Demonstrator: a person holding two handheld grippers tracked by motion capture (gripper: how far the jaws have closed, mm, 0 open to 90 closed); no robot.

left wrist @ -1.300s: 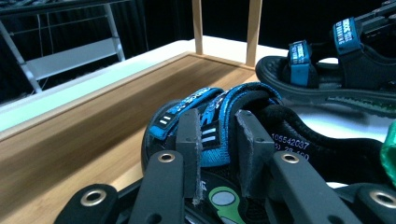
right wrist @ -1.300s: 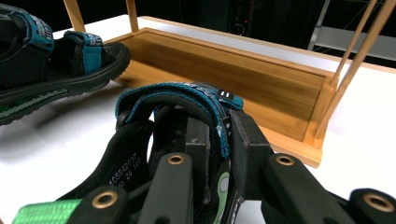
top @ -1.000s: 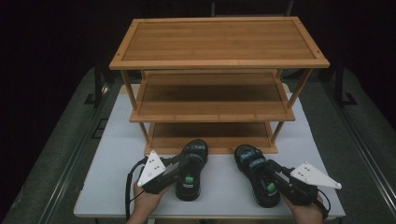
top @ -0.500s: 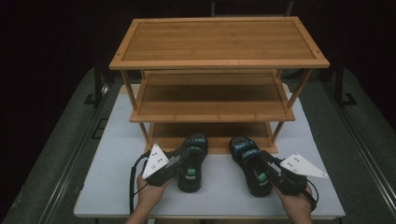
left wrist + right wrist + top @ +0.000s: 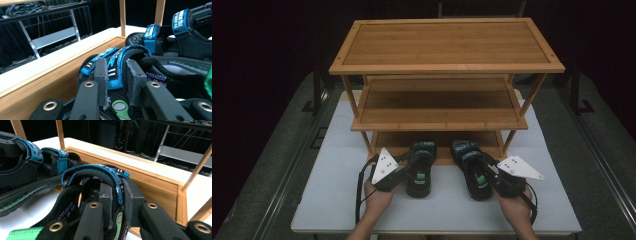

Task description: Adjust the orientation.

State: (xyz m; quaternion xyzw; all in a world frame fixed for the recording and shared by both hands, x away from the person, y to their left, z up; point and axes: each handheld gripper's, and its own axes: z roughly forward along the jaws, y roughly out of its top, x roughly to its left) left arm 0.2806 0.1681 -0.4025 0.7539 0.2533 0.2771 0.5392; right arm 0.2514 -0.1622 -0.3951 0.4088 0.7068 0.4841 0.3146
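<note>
Both sandals have slid forward since the earlier frame, toes now at the rack's (image 5: pixel 447 70) bottom shelf edge. Left gripper (image 5: pixel 116 80) pinches the blue strap of the left sandal (image 5: pixel 420 167); right gripper (image 5: pixel 117 195) is clamped likewise on the right sandal (image 5: pixel 472 167). Likely light, with stiff rubbery soles and soft straps that flex and may let the shoes swing; grip near the strap's anchor seems steadier.
</note>
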